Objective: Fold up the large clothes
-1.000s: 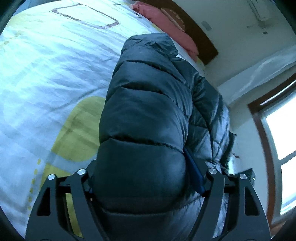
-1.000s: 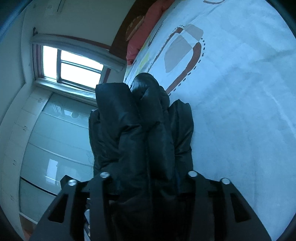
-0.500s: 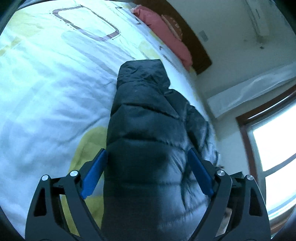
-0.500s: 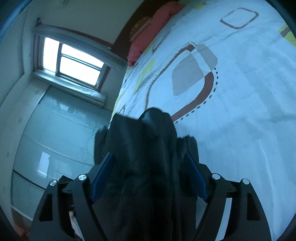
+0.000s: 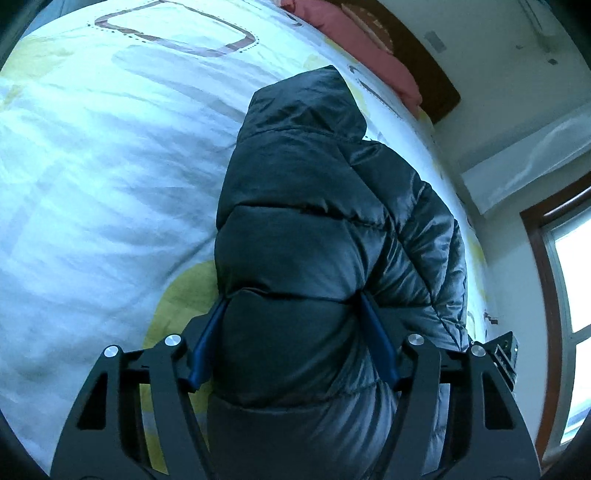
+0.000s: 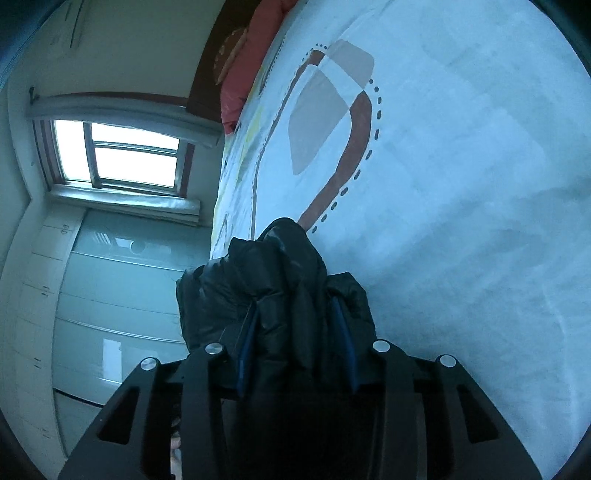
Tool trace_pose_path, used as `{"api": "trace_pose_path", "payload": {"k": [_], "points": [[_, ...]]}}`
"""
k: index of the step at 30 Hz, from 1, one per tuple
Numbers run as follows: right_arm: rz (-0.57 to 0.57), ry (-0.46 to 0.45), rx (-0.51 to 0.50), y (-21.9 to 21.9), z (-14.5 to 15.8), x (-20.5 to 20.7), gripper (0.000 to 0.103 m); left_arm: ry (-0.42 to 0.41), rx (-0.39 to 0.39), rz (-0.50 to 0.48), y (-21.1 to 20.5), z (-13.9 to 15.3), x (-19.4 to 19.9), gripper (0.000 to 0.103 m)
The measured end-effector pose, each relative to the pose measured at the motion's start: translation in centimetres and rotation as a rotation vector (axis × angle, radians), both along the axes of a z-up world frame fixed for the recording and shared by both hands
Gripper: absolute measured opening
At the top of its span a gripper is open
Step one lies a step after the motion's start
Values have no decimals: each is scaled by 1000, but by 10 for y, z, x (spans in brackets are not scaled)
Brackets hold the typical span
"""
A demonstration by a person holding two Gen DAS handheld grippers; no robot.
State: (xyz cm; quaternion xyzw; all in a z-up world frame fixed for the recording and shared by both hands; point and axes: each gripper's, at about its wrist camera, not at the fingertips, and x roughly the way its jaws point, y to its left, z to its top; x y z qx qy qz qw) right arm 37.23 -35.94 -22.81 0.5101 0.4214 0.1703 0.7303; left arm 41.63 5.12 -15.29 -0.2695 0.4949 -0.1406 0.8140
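Both pairs of jaws have drawn in since half a second ago, when they stood spread to either side of the jacket; the blue pads now press into its padding again.

Between the jaws of the left gripper [image 5: 295, 332] a thick quilted roll of the dark puffer jacket [image 5: 314, 229] is clenched, bulging above and below the pads. Beyond the jaws its body runs forward to the hood, which lies farthest out on the patterned bed [image 5: 92, 147]. The right gripper [image 6: 297, 339] is clamped on a narrower bunch of the same jacket [image 6: 280, 266], which ends just ahead of its jaws near the bed's edge; the fabric there is so dark that I cannot tell which part it is, perhaps hem or sleeve.

Judging by this, the step in hand is taking a fresh hold for a fold. Next, both ends likely need lifting together and carrying over toward the hood, kept level so the slippery bulk does not slide out.

Far off lie a red pillow [image 5: 354, 29] and a window [image 6: 125, 151].
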Motion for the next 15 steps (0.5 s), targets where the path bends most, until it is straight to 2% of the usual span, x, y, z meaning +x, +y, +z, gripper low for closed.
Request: {"api": "trace_pose_path", "payload": {"k": [1,6,15], "points": [[2,-3,7,-1,2,-1,41,-2,0,-4,1,1,0,71],[5,-21,-17,-8,19,-19,63,-59,27,22,11,14,-17,81],[-1,-55,-12,-7,29,-69,64,-83,-23,49,29,25,-81,84]]}}
